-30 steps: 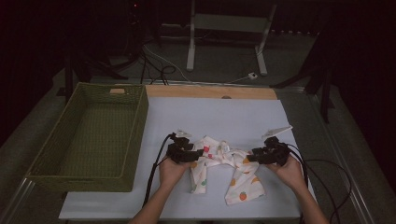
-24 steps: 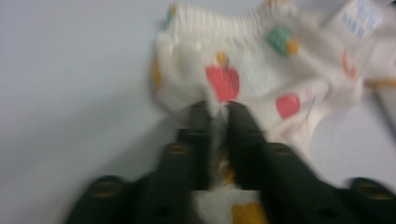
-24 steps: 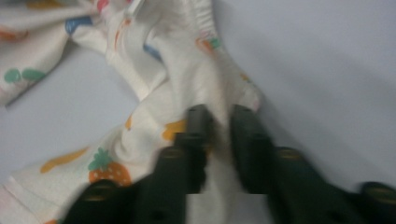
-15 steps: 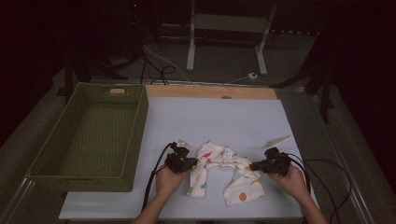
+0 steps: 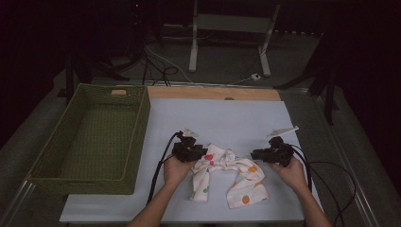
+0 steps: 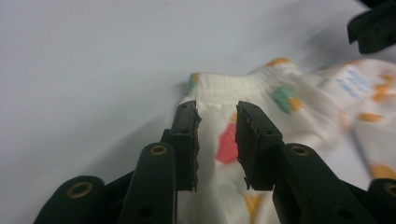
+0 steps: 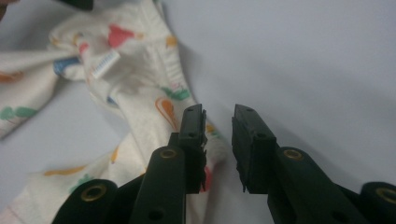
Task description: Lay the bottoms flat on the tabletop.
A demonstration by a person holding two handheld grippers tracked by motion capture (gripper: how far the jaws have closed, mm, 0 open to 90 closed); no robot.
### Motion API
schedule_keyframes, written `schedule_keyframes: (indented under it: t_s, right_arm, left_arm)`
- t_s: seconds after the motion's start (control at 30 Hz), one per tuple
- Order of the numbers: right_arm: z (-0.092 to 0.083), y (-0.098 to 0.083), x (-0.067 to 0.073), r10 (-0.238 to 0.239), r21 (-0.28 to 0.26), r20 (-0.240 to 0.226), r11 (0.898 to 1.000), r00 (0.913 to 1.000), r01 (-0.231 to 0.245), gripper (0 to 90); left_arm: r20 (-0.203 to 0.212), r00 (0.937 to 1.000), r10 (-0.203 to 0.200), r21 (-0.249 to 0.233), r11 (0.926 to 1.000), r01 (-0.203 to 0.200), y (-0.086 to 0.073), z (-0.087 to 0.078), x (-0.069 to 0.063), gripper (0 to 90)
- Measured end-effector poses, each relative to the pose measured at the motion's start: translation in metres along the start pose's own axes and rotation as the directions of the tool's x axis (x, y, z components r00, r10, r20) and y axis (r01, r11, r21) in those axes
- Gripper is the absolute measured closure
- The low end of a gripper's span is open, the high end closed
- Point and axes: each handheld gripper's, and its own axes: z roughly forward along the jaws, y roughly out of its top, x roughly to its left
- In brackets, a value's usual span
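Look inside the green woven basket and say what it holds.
The green woven basket shows only its own woven floor; nothing lies on the part in view. Its near wall hides a strip of floor just behind it. The patterned cloth lies outside, on the table.

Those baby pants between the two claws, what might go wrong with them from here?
The pants lie crumpled and twisted on the table, so a pinch may catch several layers. The left gripper has just opened a little, cloth between its jaws but unpressed, so a pull might slip off. The right gripper sits at the cloth's edge and could close on nothing.
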Motion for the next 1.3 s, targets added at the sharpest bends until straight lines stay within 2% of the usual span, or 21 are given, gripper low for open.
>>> schedule_keyframes:
  t_s: [0.07,0.1,0.23,0.3,0.33,0.4,0.43,0.47,0.5,0.53,0.6,0.63,0.67,0.73,0.93,1.07,1.13,1.27,1.3]
  right_arm:
    - [0.007,-0.003,0.003,-0.002,0.020,-0.010,1.000,0.9999,0.003,69.9]
    - [0.012,-0.007,0.007,-0.021,0.044,-0.007,0.999,0.9998,0.021,68.0]
    - [0.012,-0.011,0.010,-0.015,0.045,-0.004,0.999,0.9999,0.016,61.4]
    - [0.013,-0.014,0.011,-0.018,0.050,-0.003,0.999,0.9998,0.018,59.2]
    - [0.015,-0.016,0.013,-0.041,0.083,0.019,0.996,0.9990,0.040,58.7]
    - [0.015,-0.017,0.015,-0.044,0.076,0.025,0.996,0.9987,0.042,60.4]
    - [0.016,-0.017,0.017,-0.063,0.078,0.039,0.995,0.9972,0.060,69.3]
    - [0.017,-0.016,0.018,-0.069,0.084,0.043,0.994,0.9967,0.065,72.4]
    - [0.017,-0.016,0.018,-0.069,0.084,0.043,0.994,0.9967,0.065,72.4]
    - [0.017,-0.014,0.019,-0.077,0.096,0.035,0.993,0.9964,0.074,76.6]
    - [0.016,-0.011,0.019,-0.085,0.109,0.037,0.991,0.9957,0.081,79.0]
    - [0.014,-0.010,0.018,-0.085,0.101,0.044,0.992,0.9954,0.080,79.7]
    - [0.014,-0.010,0.018,-0.085,0.101,0.044,0.992,0.9954,0.080,79.7]
    - [0.007,-0.003,0.014,-0.080,0.065,0.061,0.995,0.9949,0.076,80.7]
    - [-0.004,0.012,-0.001,-0.075,0.021,0.091,0.997,0.9930,0.074,80.9]
    - [-0.009,0.035,-0.014,-0.077,0.000,0.122,0.997,0.9895,0.078,81.0]
    - [-0.010,0.041,-0.023,-0.064,-0.022,0.131,0.997,0.9893,0.067,81.3]
    - [-0.005,0.047,-0.036,-0.040,-0.042,0.143,0.998,0.9888,0.047,81.6]
    - [-0.002,0.048,-0.038,-0.034,-0.032,0.147,0.999,0.9885,0.039,81.5]
  left_arm:
    - [-0.011,0.9999,-0.009,0.015,0.9999,0.009,-0.001,0.008,0.000,66.4]
    - [-0.020,0.9998,-0.006,0.024,0.9997,0.006,-0.001,0.011,0.000,61.3]
    - [-0.043,0.9988,0.022,0.062,0.9979,-0.019,-0.004,0.018,-0.003,58.5]
    - [-0.049,0.9984,0.029,0.058,0.9980,-0.026,-0.004,0.019,-0.005,58.5]
    - [-0.042,0.9987,0.028,0.061,0.9978,-0.025,-0.004,0.019,-0.005,63.8]
    - [-0.037,0.9988,0.032,0.067,0.9973,-0.029,-0.004,0.020,-0.007,71.8]
    - [-0.032,0.9991,0.029,0.076,0.9967,-0.026,-0.004,0.020,-0.008,76.2]
    - [-0.032,0.9991,0.029,0.076,0.9967,-0.026,-0.004,0.020,-0.008,80.6]
    - [-0.038,0.9986,0.035,0.079,0.9963,-0.032,-0.005,0.020,-0.009,80.6]
    - [-0.040,0.9983,0.042,0.084,0.9958,-0.038,-0.005,0.020,-0.009,87.9]
    - [-0.039,0.9987,0.032,0.082,0.9962,-0.028,-0.004,0.020,-0.009,89.0]
    - [-0.050,0.9982,0.031,0.061,0.9977,-0.028,-0.003,0.018,-0.010,89.2]
    - [-0.050,0.9982,0.031,0.061,0.9977,-0.028,-0.003,0.018,-0.010,89.3]
    - [-0.063,0.9980,0.012,0.026,0.9996,-0.011,0.000,0.016,-0.008,89.4]
    - [-0.088,0.9961,-0.003,-0.030,0.9996,0.000,0.017,0.013,-0.006,89.6]
    - [-0.107,0.9943,0.002,-0.063,0.9980,-0.008,0.034,0.012,-0.002,89.5]
    - [-0.119,0.9929,0.004,-0.075,0.9971,-0.013,0.045,0.013,0.003,89.5]
    - [-0.135,0.9909,-0.003,-0.077,0.9970,-0.008,0.052,0.019,0.009,89.5]
    - [-0.135,0.9908,-0.005,-0.074,0.9973,-0.005,0.052,0.021,0.011,89.4]
